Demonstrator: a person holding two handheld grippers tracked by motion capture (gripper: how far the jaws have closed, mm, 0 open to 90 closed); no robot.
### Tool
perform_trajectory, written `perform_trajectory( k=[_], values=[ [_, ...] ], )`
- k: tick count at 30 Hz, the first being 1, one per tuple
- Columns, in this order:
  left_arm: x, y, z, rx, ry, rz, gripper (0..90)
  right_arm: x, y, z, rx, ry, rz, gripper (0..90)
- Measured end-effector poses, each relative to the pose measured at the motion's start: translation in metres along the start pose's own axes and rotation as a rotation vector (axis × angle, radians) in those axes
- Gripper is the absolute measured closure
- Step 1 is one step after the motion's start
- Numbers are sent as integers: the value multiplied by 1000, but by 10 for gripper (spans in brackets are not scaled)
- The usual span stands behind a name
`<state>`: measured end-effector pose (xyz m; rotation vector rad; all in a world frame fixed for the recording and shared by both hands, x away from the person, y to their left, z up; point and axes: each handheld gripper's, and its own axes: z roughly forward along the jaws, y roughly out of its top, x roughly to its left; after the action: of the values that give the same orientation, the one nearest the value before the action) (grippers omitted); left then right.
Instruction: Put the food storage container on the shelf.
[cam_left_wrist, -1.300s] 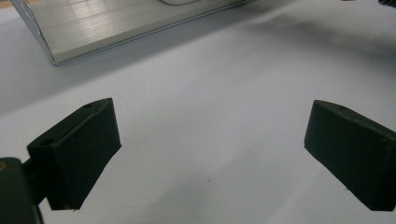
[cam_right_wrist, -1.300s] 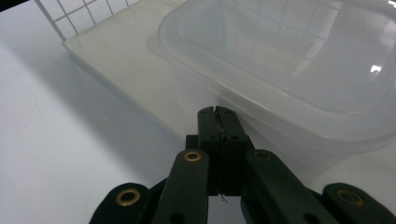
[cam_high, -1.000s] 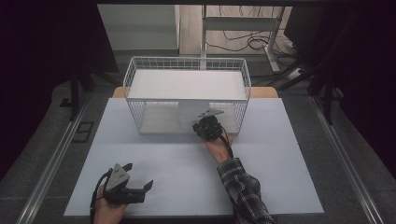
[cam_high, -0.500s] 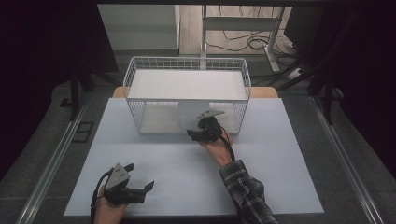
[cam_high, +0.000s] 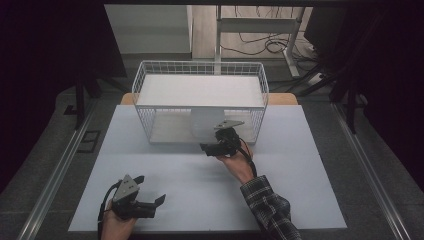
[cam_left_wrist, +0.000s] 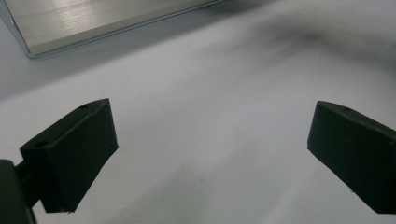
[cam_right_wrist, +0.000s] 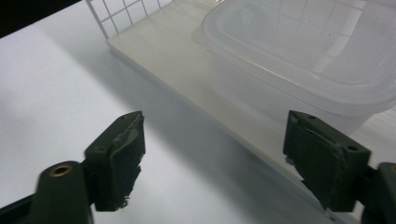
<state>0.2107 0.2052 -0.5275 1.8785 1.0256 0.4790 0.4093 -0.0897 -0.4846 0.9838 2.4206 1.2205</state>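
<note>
Having just spread your right gripper (cam_right_wrist: 212, 163) off the clear plastic container (cam_right_wrist: 299, 60), you've left it resting just ahead of the empty jaws on the wire rack's lower shelf (cam_right_wrist: 177, 65), apparently placed, while your left gripper (cam_left_wrist: 210, 154) waits open.

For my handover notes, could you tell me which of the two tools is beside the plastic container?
The right tool: it sits open at the wire rack's front, by the plastic container; the left tool rests near the table's front edge.

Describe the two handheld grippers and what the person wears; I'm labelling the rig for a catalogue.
Both the left gripper and the right gripper are black, with two blocky jaws, a grey three-cornered plate on top and a trailing black cable. The right gripper's pads look worn and chipped. The right forearm has a dark plaid sleeve.
</note>
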Motion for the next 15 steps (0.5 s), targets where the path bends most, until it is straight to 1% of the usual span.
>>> perform_trajectory(
  k=[3, 4, 6, 7, 15],
  values=[
    [0, 0, 0, -3, -5, -3, 8, 1, 0, -6, -2, 2, -5, 153],
    [0, 0, 0, -5, -5, -3, 8, 1, 0, -6, -2, 2, -5, 153],
    [0, 0, 0, -6, 2, -2, 0, 3, 0, -9, -2, 5, -6, 129],
    [0, 0, 0, -4, 8, -2, 0, 4, -1, -13, -11, 3, -15, 113],
    [1, 0, 1, -1, 5, -9, 0, 8, -6, -22, -8, 12, -19, 69]
  ],
)
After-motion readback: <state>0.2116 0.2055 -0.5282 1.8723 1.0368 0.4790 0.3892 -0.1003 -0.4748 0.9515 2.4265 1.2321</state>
